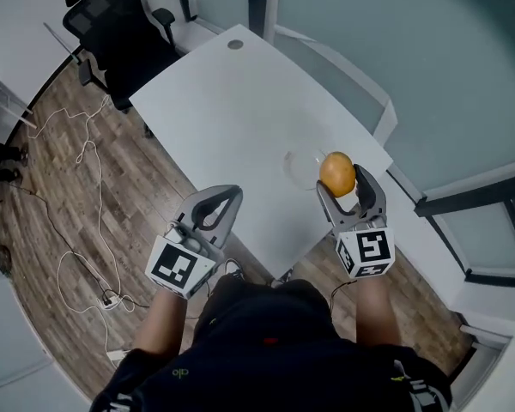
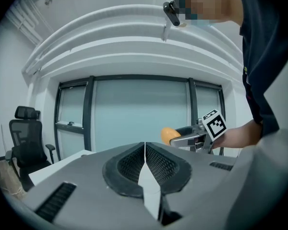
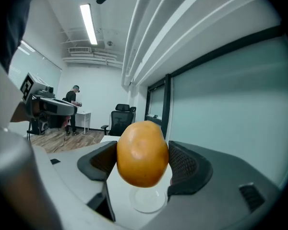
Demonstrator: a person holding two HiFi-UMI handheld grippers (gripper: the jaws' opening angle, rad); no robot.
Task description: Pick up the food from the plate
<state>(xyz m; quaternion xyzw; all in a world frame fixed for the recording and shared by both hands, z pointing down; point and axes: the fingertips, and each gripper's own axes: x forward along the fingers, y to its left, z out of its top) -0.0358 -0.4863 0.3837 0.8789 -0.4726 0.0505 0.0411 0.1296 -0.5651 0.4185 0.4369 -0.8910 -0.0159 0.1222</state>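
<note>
An orange, egg-shaped fruit [image 1: 337,172] is clamped between the pads of my right gripper [image 1: 345,184], lifted off the table. In the right gripper view the fruit [image 3: 142,153] hangs above a small clear glass plate [image 3: 146,200], which holds nothing. In the head view that plate [image 1: 297,168] lies just left of the fruit, near the white table's right corner. My left gripper [image 1: 227,196] hovers at the table's near edge with its jaws closed together and nothing in them; its own view shows the pads [image 2: 156,164] meeting, with the fruit [image 2: 169,134] in the distance.
The white table [image 1: 240,110] runs away to the upper left, with a round cable port [image 1: 234,45] at its far end. A black office chair [image 1: 112,15] stands beyond it. Cables [image 1: 77,161] trail over the wooden floor. A glass wall [image 1: 412,58] borders the table's right side. A person [image 3: 73,109] stands far off.
</note>
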